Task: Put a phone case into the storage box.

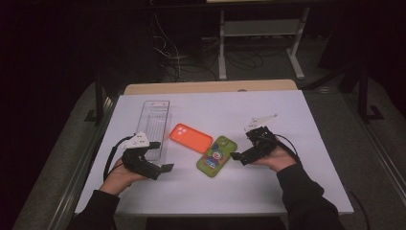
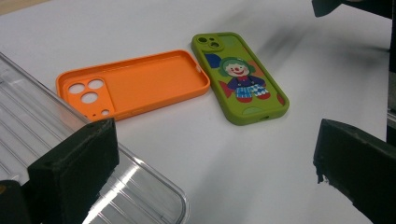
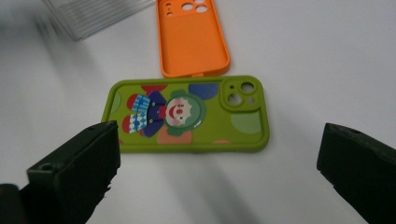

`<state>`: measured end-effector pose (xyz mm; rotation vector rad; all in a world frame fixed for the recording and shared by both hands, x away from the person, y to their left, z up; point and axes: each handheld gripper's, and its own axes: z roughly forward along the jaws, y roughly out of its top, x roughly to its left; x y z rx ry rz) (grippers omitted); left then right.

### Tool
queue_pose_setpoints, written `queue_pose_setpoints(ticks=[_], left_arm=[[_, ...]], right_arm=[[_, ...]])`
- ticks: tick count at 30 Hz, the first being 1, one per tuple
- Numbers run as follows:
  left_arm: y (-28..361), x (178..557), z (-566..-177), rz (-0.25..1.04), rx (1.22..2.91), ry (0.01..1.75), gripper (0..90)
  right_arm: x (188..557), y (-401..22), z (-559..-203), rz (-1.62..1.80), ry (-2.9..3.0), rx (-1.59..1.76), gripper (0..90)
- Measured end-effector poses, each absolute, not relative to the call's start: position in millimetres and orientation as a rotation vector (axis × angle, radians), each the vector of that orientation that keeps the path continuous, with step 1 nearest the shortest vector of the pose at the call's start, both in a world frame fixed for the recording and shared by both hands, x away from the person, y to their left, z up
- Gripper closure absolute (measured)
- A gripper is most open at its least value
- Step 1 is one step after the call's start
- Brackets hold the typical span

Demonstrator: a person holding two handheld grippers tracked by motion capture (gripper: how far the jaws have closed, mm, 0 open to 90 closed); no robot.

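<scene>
Right gripper [image 1: 238,156] gapes wide beside the green phone case [image 1: 217,156], centre frame
Light, flexible, likely slick; pinch across its long edges

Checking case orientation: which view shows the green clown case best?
Right gripper view: the green clown case lies centred between the open jaws, print and camera cutout sharp. Left gripper view shows it farther off, at an angle; high view shows it small.

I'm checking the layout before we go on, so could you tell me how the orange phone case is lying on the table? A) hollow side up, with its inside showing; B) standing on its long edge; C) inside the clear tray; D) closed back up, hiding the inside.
A: the orange phone case lies flat with its raised rim and hollow inside facing up, beside the clear tray, not in it.
</scene>
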<state>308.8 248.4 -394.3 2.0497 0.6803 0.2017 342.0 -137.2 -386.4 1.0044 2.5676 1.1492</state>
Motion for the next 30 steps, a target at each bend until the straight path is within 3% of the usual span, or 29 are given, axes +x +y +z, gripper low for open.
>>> queue_pose_setpoints(ticks=[30], left_arm=[[251, 310, -394, 0.203, 2.036, 0.688, 0.0]], right_arm=[[395, -91, -367, 1.153, 2.579, 0.948, 0.0]])
